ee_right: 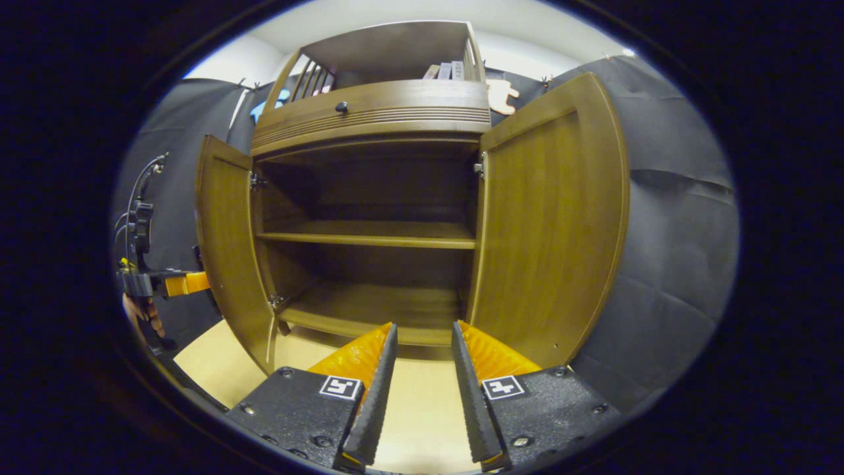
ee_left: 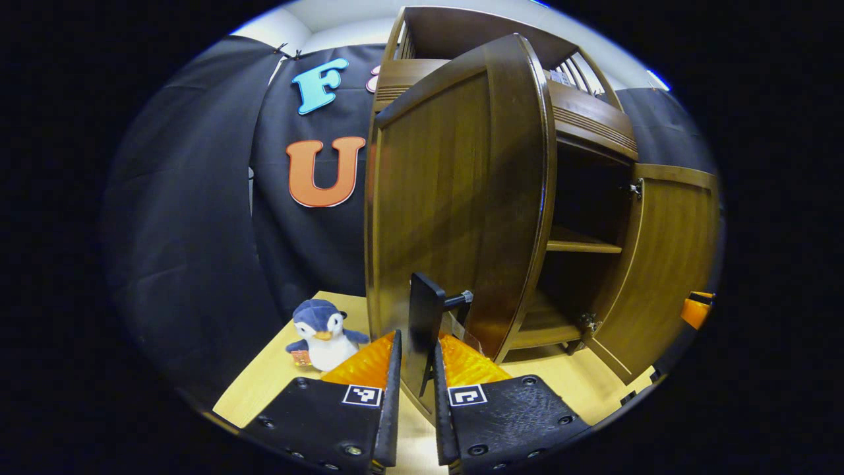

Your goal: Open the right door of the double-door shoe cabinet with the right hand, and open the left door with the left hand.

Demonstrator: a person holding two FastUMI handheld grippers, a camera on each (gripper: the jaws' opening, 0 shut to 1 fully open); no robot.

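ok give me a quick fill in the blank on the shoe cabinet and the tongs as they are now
1. The left tongs are shut on the left door's ____.
2. The right tongs are ____, holding nothing.
3. Both doors of the shoe cabinet stand ____.
4. The plush toy on the table is a ____.

Missing words: handle; open; open; penguin

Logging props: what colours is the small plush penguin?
Dark blue and white plush penguin, orange beak; clearest in left gripper view.

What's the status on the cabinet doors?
Left tool clamped on left door handle. Right tool open, empty. Both doors swung open. Plush penguin aside, clear.
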